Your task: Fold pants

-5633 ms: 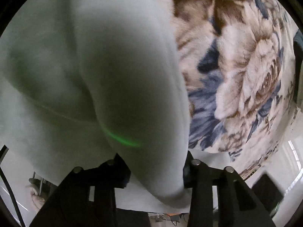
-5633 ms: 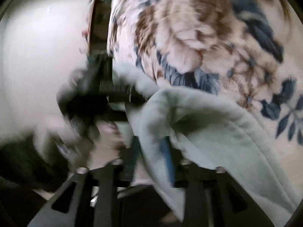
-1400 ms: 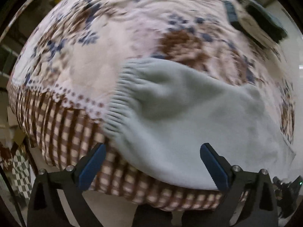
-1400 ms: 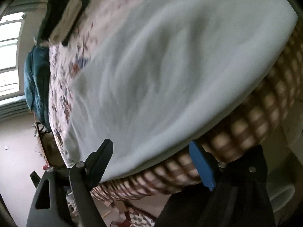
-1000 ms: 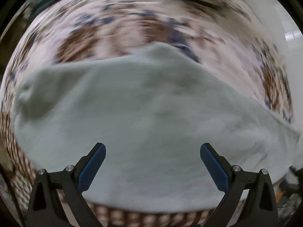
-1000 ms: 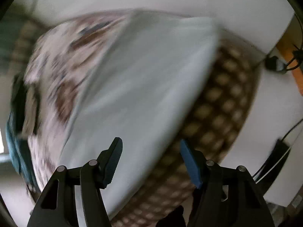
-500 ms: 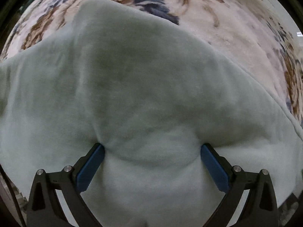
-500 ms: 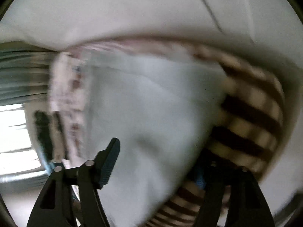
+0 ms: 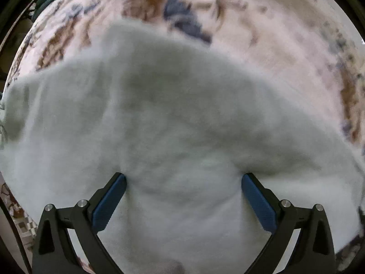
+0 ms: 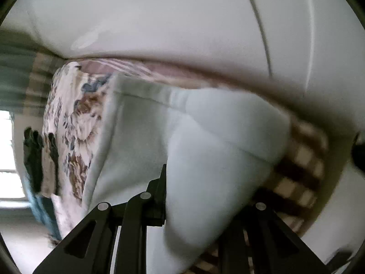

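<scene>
The pants (image 9: pixel 173 123), pale grey-green and fleecy, are spread on a bed w/ a floral blanket (image 9: pixel 285 45). In the right wrist view their far hem (image 10: pixel 148 93) is seen lying near the bed's edge, and a checked brown-and-cream cover (image 10: pixel 303 159) hangs over that edge, just beside the fabric.

The left gripper (image 9: pixel 183 182) is pointed down onto the pants, approx. in the middle of the cloth. Its jaws are spread wide. Both blue pads (image 9: pixel 109 203) are pressed down into the fleece, so that dents are made at each tip, and a broad hump of cloth is raised between them. The cloth is not pinched.

The right gripper (image 10: pixel 194 178) is seen at the pants' side next to the bed's edge. Its jaws have just been closing, and a thick fold of the fabric is caught between them. The fold bulges up in front of the camera and hides the right finger almost completely. Only the left finger (image 10: pixel 157 196) is clear.

Dark clothes (image 10: pixel 34 155) are seen lying on the far part of the blanket, well apart from the pants; the picture is blurred there.
</scene>
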`<state>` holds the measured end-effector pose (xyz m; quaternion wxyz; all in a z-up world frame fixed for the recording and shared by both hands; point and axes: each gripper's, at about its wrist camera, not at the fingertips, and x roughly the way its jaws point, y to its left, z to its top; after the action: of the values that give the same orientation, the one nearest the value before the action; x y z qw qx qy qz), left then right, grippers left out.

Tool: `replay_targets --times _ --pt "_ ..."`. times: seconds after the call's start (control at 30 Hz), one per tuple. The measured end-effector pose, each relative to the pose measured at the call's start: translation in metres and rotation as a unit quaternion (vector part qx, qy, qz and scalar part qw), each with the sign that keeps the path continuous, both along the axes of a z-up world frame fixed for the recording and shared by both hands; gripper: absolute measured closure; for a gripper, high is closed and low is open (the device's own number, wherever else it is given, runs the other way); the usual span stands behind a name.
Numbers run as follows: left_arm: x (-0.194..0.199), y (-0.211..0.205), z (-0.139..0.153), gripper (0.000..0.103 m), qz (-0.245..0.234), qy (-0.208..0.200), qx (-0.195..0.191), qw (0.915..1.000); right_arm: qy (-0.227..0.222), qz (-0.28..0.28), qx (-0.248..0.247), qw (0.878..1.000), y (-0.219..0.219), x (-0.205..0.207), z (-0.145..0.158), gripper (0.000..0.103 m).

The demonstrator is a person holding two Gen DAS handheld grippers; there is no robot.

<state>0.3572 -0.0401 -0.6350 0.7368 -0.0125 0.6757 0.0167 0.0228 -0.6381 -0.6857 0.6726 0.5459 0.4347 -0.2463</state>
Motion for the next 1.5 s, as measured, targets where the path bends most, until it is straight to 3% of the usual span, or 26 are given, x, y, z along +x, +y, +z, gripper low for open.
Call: replay_targets --times 0.1,0.17,0.23,0.37,0.43,0.53,0.63,0.7,0.77,0.9,1.17,1.3,1.5 --pt "0.001 -0.019 0.017 0.000 -0.051 -0.010 -0.023 0.9984 0.011 0.029 -0.005 1.000 -0.001 0.003 0.003 0.078" --pt "0.007 -0.028 0.006 0.000 -0.077 0.005 0.011 0.9969 0.020 0.043 -0.011 0.999 -0.001 0.009 0.006 0.078" --pt "0.022 -0.010 -0.006 0.000 -0.043 0.013 0.044 0.9980 0.026 0.046 -0.016 0.998 0.001 0.008 0.008 0.078" --pt "0.062 0.056 -0.013 0.000 0.050 -0.010 0.066 0.9965 0.033 0.039 -0.025 0.998 0.005 0.009 0.011 0.078" --pt "0.078 0.078 -0.015 0.000 0.095 -0.003 0.055 0.9940 0.039 0.029 -0.029 0.998 0.012 0.009 0.010 0.077" --pt "0.093 0.076 -0.018 0.000 0.094 0.001 0.063 0.9936 0.042 0.030 -0.036 0.998 0.017 0.012 0.009 0.077" --pt "0.106 0.062 -0.008 0.000 0.083 -0.008 0.069 0.9941 0.021 0.008 -0.005 1.000 0.010 0.005 0.004 0.074" --pt "0.102 0.051 0.004 0.000 0.072 -0.022 0.068 0.9948 0.004 -0.001 0.011 1.000 0.007 0.001 0.002 0.074" --pt "0.082 0.041 0.028 0.000 0.045 -0.041 0.077 0.9952 -0.011 0.001 0.009 1.000 0.008 -0.002 0.003 0.081" --pt "0.051 0.008 0.054 0.000 -0.012 -0.072 0.099 0.9924 -0.019 0.028 -0.058 0.998 0.025 0.005 0.037 0.083" --pt "-0.008 -0.036 0.097 0.000 -0.095 -0.115 0.082 0.9855 -0.054 0.068 -0.136 0.987 0.077 0.028 0.119 0.084" --pt "-0.013 -0.035 0.108 0.000 -0.111 -0.125 0.070 0.9834 -0.074 0.105 -0.160 0.979 0.116 0.047 0.155 0.084" --pt "-0.006 -0.001 0.114 0.000 -0.111 -0.118 0.054 0.9854 -0.095 0.173 -0.174 0.965 0.194 0.082 0.191 0.085"
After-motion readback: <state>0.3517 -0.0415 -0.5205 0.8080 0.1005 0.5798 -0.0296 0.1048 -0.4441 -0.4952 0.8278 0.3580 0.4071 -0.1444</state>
